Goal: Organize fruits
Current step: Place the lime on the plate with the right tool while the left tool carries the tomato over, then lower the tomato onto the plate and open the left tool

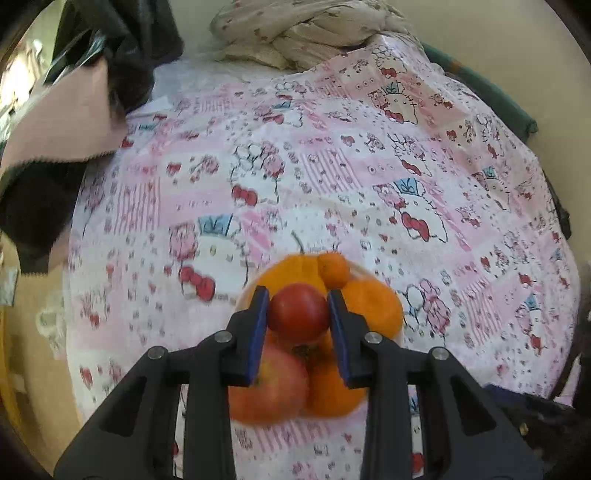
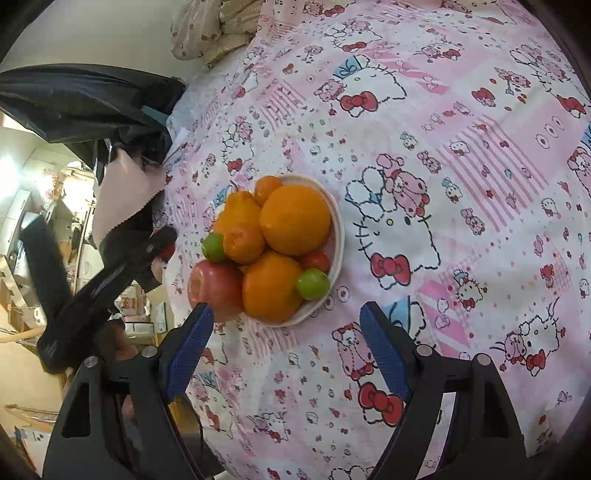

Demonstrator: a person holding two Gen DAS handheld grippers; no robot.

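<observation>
My left gripper (image 1: 298,312) is shut on a small red tomato (image 1: 298,313) and holds it above a white plate (image 1: 397,334) piled with fruit. Beneath it lie oranges (image 1: 373,306), a small tangerine (image 1: 333,269) and a red apple (image 1: 269,387). In the right wrist view the plate (image 2: 338,236) holds a large orange (image 2: 295,219), more oranges (image 2: 271,291), a red apple (image 2: 216,288), two green fruits (image 2: 313,283) and a small tomato (image 2: 317,260). My right gripper (image 2: 286,349) is open and empty, just in front of the plate. The left gripper's arm (image 2: 110,280) shows at the left.
A pink cartoon-cat cloth (image 2: 461,184) covers the surface. Bundled beige fabric (image 1: 306,33) lies at the far edge. Dark and pink cloths (image 1: 66,107) hang at the left, with the surface's edge and a cluttered floor (image 2: 33,236) beyond.
</observation>
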